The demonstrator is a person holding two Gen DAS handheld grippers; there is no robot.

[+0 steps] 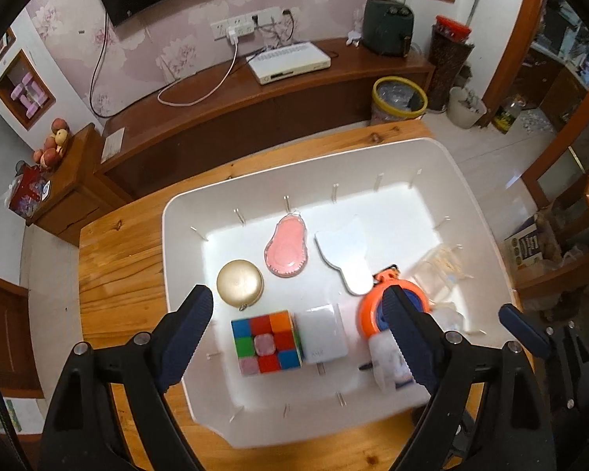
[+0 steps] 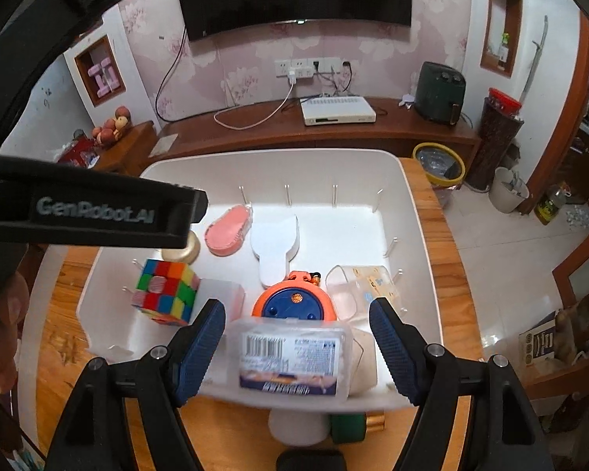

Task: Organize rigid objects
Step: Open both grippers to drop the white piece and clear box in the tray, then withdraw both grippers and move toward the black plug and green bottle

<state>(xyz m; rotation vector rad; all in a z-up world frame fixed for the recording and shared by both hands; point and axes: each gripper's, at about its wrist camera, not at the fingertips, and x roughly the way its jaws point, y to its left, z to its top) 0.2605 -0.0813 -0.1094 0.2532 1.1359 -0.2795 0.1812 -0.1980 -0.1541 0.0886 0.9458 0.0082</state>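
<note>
The white tray (image 1: 373, 157) sits on my wooden desk (image 1: 117, 274), and the things I am sorting lie inside it. In my right view a clear packet with a barcode label (image 2: 290, 357) lies at the tray's near edge, between my right claw's (image 2: 296, 347) blue pads. The pads stand apart from its two ends, so I grip nothing with that claw; it is about half open. Just behind the packet sits the round orange and blue case (image 2: 294, 302), and beyond that a white cat-shaped card (image 2: 275, 251), a pink pear-shaped case (image 2: 227, 231) and a clear plastic box (image 2: 361, 286) toward the right wall.

My left claw (image 1: 298, 333) is spread wide above the tray's near half and holds nothing. Between its pads, lower down, I see the colour cube (image 1: 267, 343) with a white flat box (image 1: 322, 331) touching its right side. A gold round tin (image 1: 239, 282) lies just behind the left pad. The right pad of this claw covers part of the orange case.

The tray's walls rise all round, with thin slots along them. The tray floor behind the pink case and the card is bare up to the far wall. On the left a broad strip of desk lies open beside the tray; on the right the tray's rim runs close to the desk's edge. My other claw's black arm (image 2: 86, 216) crosses the upper left of the right view.
</note>
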